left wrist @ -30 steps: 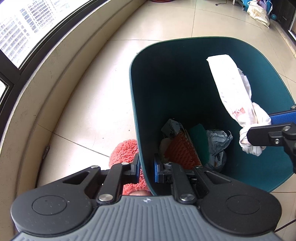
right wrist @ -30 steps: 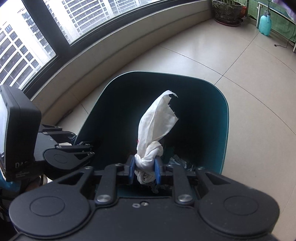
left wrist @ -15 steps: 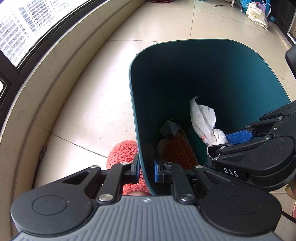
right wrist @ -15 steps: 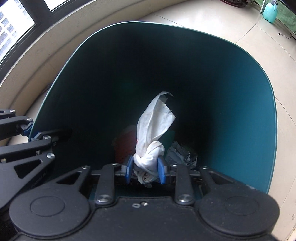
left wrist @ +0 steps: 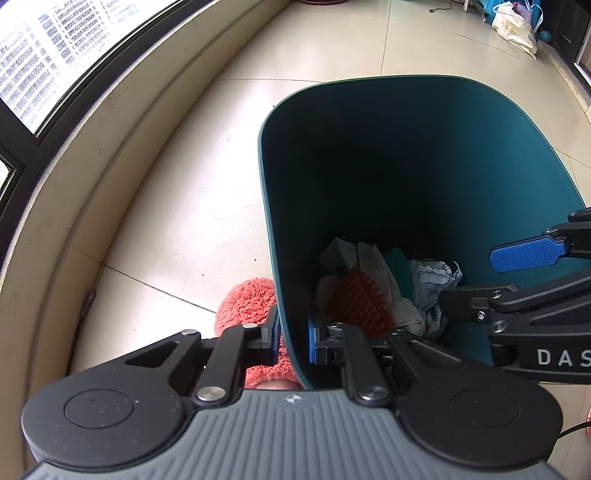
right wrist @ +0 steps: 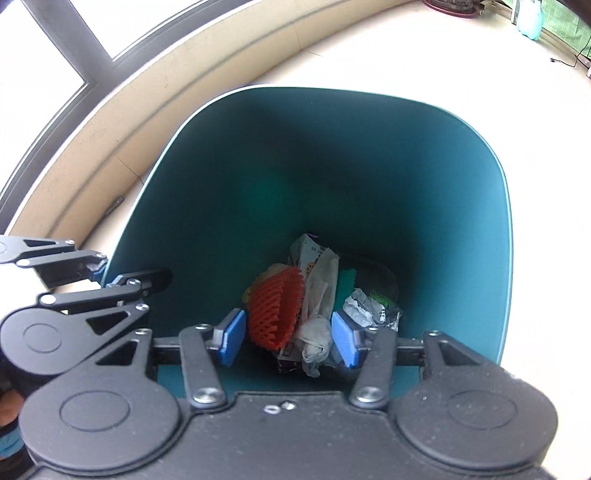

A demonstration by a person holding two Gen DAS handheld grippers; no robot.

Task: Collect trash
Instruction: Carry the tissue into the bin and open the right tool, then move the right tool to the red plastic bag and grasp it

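A teal trash bin (left wrist: 461, 122) (right wrist: 369, 122) stands on the tiled floor. My left gripper (left wrist: 291, 338) is shut on the bin's near wall, one pad inside and one outside. My right gripper (right wrist: 288, 338) is open and empty above the bin's mouth; it shows from the side in the left wrist view (left wrist: 491, 277). A white crumpled tissue (right wrist: 317, 306) lies at the bottom on the trash pile, beside an orange foam net (right wrist: 277, 314) (left wrist: 354, 302) and crumpled wrappers (left wrist: 432, 280).
A curved beige window ledge (left wrist: 110, 147) runs along the left. A pink fluffy slipper (left wrist: 251, 302) sits on the floor just left of the bin. A white bag (left wrist: 517, 26) lies far across the floor.
My right gripper lowered the tissue into the bin, then opened and let it go; the tissue now lies on the pile. The left gripper has kept its hold on the bin wall.
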